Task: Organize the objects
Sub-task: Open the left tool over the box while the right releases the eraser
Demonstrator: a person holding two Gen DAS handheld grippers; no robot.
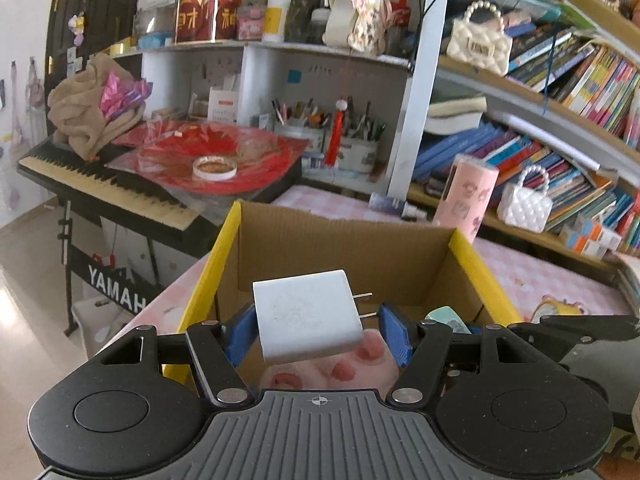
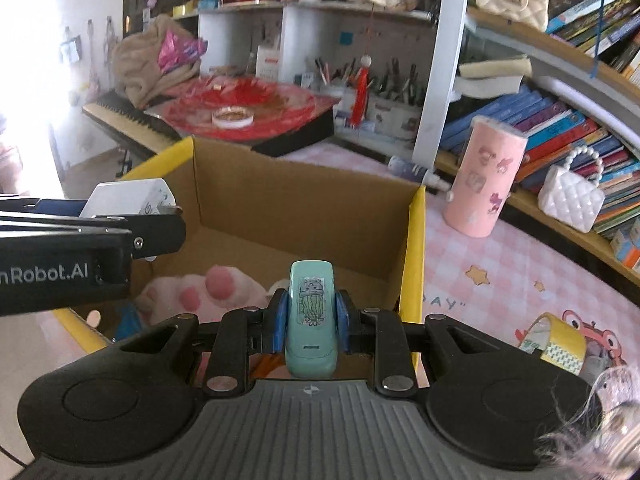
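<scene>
Charger [image 1: 308, 316], white with two prongs pointing right, sits at lower centre of the left view, between our left gripper's [image 1: 318, 334] blue fingers [image 1: 394, 332], which stand wide; only the left pad seems to touch it. It hangs above the cardboard box [image 1: 348, 240], where a pink plush paw [image 1: 340, 364] lies. In the right view, our right gripper [image 2: 310, 320] clamps a mint stapler-like object [image 2: 311, 320] over the box's near right corner. Tape roll [image 2: 558, 340] rests lower right on the pink tabletop [image 2: 500, 280].
</scene>
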